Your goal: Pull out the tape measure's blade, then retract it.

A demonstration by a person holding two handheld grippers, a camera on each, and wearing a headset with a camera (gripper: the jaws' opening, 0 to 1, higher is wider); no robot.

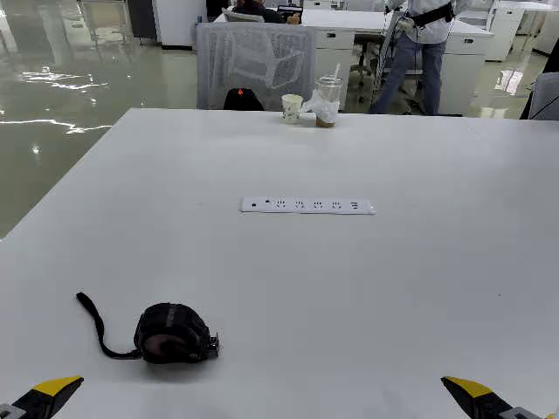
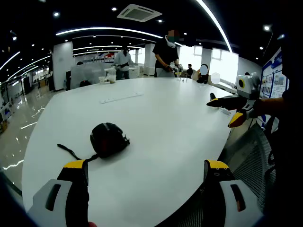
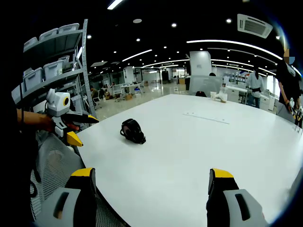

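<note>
Your left gripper (image 2: 146, 166) and right gripper (image 3: 152, 173) gape wide, holding nothing, at the desk's (image 1: 393, 288) near edge; the tape measure (image 1: 173, 333) lies toward its near-left corner

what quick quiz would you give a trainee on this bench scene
1. True or false: the tape measure has its blade pulled out.
2. What lies flat on the table beyond the tape measure? A) power strip B) keyboard C) ruler
3. Fill in: the left tongs and right tongs are both ____, holding nothing.
Key: 1 false, the blade is in. 2 A. 3 open.
</note>
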